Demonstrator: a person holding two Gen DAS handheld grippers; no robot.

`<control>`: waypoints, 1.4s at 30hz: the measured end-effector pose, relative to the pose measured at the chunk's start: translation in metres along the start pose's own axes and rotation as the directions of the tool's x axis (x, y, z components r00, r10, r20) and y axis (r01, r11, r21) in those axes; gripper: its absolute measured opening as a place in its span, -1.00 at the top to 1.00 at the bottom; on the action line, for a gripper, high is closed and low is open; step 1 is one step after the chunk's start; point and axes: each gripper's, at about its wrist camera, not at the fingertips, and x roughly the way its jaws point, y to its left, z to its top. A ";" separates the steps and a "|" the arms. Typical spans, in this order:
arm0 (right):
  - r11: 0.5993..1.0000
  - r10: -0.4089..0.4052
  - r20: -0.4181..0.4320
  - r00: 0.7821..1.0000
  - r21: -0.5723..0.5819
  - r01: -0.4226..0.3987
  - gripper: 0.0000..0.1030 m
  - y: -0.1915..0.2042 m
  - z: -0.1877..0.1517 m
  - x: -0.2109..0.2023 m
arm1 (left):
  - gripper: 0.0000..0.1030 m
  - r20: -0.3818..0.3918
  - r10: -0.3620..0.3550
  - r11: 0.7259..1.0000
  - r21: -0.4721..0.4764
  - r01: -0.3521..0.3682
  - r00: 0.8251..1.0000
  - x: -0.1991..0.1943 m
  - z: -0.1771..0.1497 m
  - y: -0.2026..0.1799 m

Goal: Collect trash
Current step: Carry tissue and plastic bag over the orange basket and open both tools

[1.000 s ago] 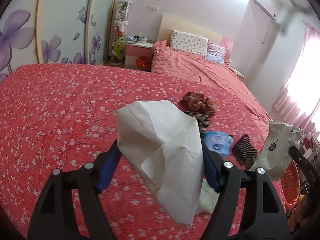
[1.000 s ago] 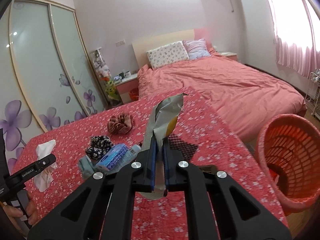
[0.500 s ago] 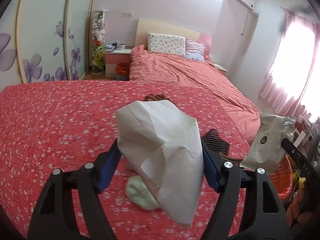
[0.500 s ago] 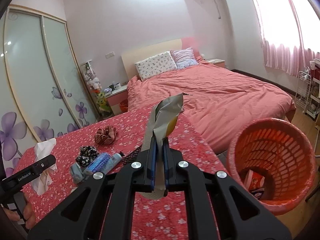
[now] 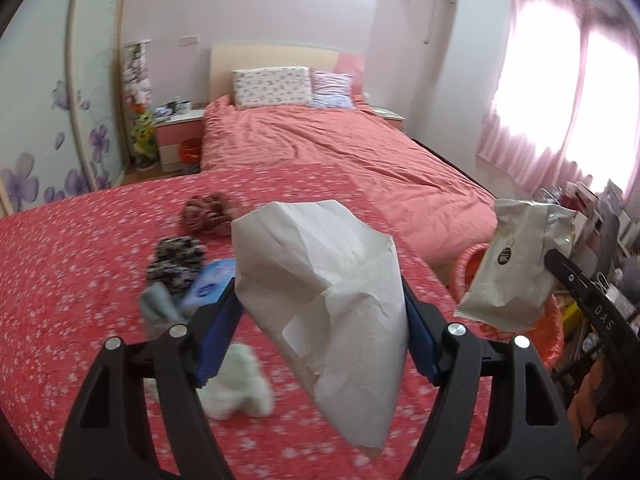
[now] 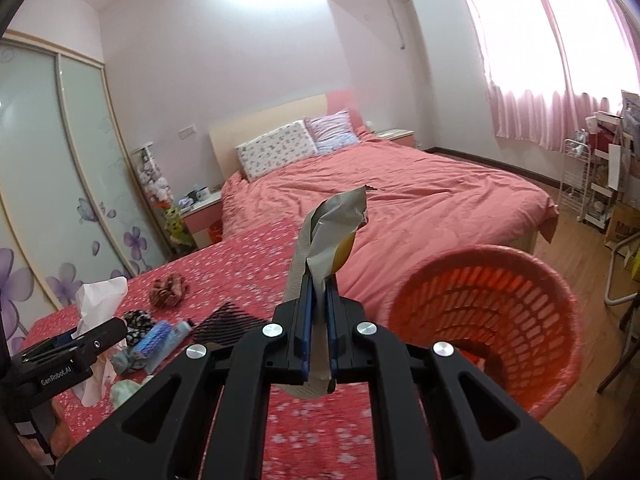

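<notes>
Carrying stage: left gripper point(image 5: 320, 320) spread wide around crumpled paper point(image 5: 324, 292), right gripper point(image 6: 318, 320) pinched tight on wrapper point(image 6: 328, 240), both beside orange basket point(image 6: 560, 344); next, reach over rim, release.

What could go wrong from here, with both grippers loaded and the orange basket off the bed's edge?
1. The crumpled white paper sits loosely between the left gripper pads, most of it hanging free; it may slip out before reaching the orange mesh basket.
2. The right gripper pinches only the silver wrapper's lower end; it could cling or flutter past the rim on release.
</notes>
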 end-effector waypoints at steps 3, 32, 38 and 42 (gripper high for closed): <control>1.000 -0.021 0.014 1.000 0.011 0.021 0.87 -0.013 0.002 -0.004 | -0.41 -0.003 -0.027 0.999 0.030 0.027 1.000 0.004 0.000 -0.025; 0.961 -0.231 0.041 0.972 0.166 0.221 0.87 -0.143 0.010 -0.001 | -0.41 -0.158 -0.320 0.925 0.161 0.344 0.934 0.098 -0.022 -0.226; 0.959 -0.216 0.006 0.976 0.191 0.211 0.84 -0.159 0.006 0.009 | -0.50 -0.204 -0.310 0.924 0.166 0.345 0.929 0.126 -0.027 -0.243; 0.958 -0.197 -0.031 0.980 0.208 0.199 0.57 -0.165 0.003 0.016 | -0.63 -0.224 -0.282 0.936 0.148 0.319 0.933 0.138 -0.030 -0.235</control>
